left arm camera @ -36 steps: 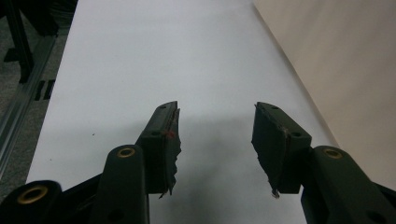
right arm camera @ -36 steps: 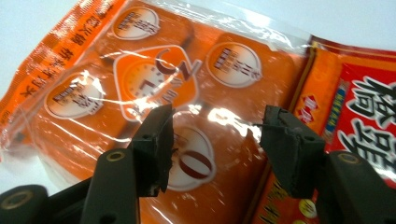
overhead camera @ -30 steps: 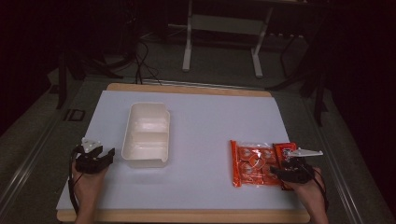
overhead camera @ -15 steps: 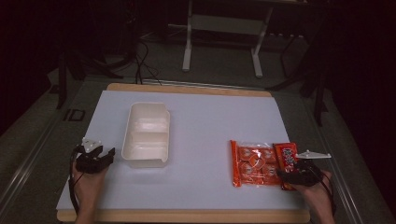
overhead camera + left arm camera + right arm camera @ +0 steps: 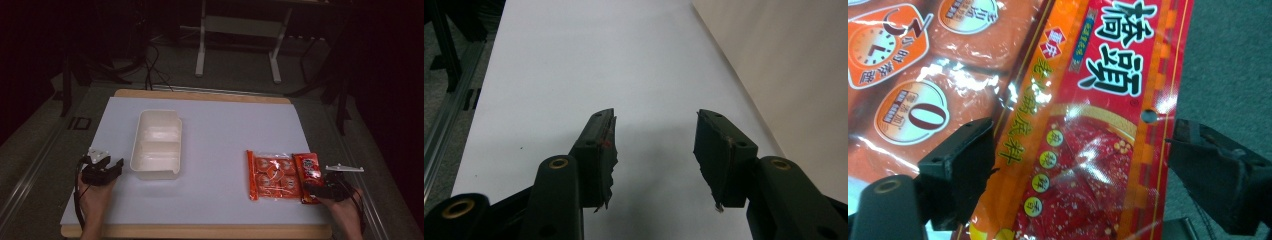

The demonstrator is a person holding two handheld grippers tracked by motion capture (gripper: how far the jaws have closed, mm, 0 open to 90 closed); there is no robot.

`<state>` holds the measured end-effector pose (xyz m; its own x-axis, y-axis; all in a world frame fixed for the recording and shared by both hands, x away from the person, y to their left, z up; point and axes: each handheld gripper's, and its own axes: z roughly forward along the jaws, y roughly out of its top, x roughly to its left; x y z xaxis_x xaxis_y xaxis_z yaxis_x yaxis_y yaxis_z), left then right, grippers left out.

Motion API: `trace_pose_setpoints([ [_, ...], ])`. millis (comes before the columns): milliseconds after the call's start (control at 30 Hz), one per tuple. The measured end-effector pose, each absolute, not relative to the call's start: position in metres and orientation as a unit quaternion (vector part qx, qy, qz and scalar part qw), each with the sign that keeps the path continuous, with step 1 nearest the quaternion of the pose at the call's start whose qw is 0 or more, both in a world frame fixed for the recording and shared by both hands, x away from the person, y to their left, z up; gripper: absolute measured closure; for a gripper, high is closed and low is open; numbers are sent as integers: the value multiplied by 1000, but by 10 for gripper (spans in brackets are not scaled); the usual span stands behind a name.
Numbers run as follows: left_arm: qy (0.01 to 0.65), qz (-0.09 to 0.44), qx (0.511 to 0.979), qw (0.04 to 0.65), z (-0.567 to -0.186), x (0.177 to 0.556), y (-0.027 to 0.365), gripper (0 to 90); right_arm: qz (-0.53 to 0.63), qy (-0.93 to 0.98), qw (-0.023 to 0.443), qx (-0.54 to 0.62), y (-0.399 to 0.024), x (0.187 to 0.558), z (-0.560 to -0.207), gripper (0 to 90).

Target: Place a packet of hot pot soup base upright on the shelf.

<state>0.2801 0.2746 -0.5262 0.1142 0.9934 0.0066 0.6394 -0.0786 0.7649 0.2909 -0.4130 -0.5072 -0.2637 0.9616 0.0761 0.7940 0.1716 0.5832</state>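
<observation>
A red sachet [image 5: 306,169] with printed characters lies near the table's right edge, beside a larger orange packet [image 5: 271,175] of round pieces. My right gripper [image 5: 314,188] is at the sachet's near end. In the right gripper view the gripper [image 5: 1083,170] is open, and its black jaws stand on either side of the red sachet [image 5: 1098,125]. The orange packet [image 5: 933,75] lies to the left there. A white two-compartment container [image 5: 156,145] sits left of centre. My left gripper [image 5: 114,166] rests just left of it, open [image 5: 655,117] over bare table, holding nothing.
The white table top [image 5: 225,125] has a wooden rim, and its right edge runs close to the sachet. Grey floor [image 5: 1233,60] lies past that edge. The container's cream wall [image 5: 784,75] rises right of the left jaws. Metal stand legs [image 5: 201,55] stand beyond the table.
My right gripper has shifted slightly right and toward the near edge, along the red sachet. The left gripper and the container have stayed put.
</observation>
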Motion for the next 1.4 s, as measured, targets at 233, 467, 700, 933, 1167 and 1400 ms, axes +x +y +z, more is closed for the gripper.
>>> trace_pose_setpoints([
  [233, 602, 283, 679, 312, -526, 280, 275, 511, 275, 736, 122, 607, -418, 293, -511, 139],
  [467, 600, 285, 681, 309, -526, 280, 274, 510, 333, 730, 92, 590, -417, 291, -507, 273],
  [700, 600, 285, 682, 308, -527, 280, 274, 510, 316, 728, 123, 596, -423, 293, -502, 194],
  [933, 599, 286, 683, 306, -527, 281, 272, 510, 326, 701, 83, 629, -436, 296, -510, 158],
  [1167, 599, 286, 683, 305, -527, 281, 273, 510, 349, 705, 69, 613, -432, 294, -506, 301],
  [1400, 599, 287, 682, 307, -527, 281, 273, 509, 355, 731, 61, 580, -416, 299, -498, 398],
])
